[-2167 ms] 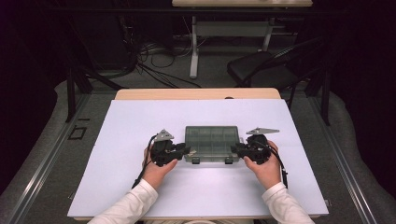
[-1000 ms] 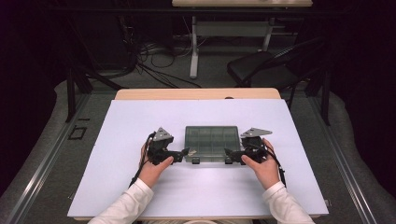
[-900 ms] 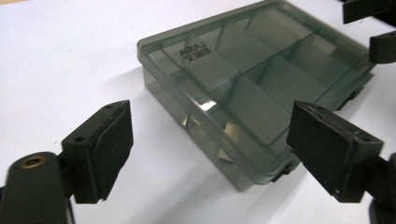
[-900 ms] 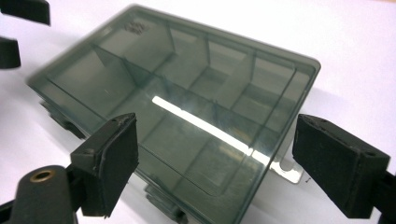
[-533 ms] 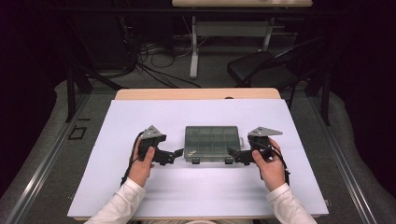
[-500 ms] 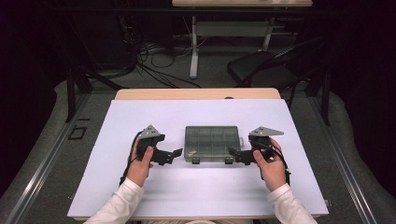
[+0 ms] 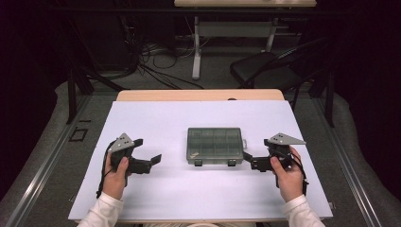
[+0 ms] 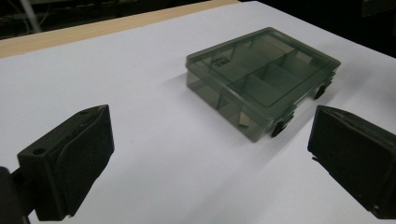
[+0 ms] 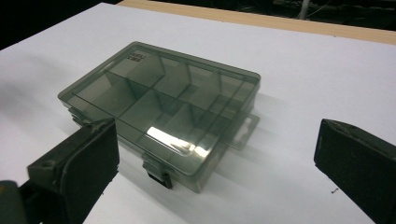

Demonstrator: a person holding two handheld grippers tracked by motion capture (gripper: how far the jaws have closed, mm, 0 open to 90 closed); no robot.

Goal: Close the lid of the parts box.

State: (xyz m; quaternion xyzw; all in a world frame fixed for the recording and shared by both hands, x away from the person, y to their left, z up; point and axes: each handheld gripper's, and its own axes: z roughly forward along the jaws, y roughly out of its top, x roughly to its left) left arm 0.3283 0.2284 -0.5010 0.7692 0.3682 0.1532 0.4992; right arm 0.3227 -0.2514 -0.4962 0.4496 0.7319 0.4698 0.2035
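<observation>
A smoky grey clear plastic compartment box (image 7: pixel 214 145) lies shut and flat on the white table sheet (image 7: pixel 198 118), its two dark latches facing me. My left gripper (image 7: pixel 147 150) hovers well to the left of it, apart from it. Its jaws have just been opening and stand wide with nothing between them. In the left gripper view the box (image 8: pixel 261 79) lies ahead to the right of my left gripper (image 8: pixel 208 140). My right gripper (image 7: pixel 249 160) is close to the box's front right corner, also just opened wide and empty. From my right gripper (image 9: pixel 215 156) the box (image 9: pixel 159 102) lies just ahead.
The table's wooden far edge (image 7: pixel 198 94) shows beyond the sheet. A black chair (image 7: pixel 269 66) and loose cables (image 7: pixel 156 71) are on the floor behind the table. Bare white sheet surrounds the box on all sides.
Both hands have drawn away from the box's front latches, the left one farther to the left, the right slightly right. Both pairs of jaws now stand wider. The box has stayed put.
</observation>
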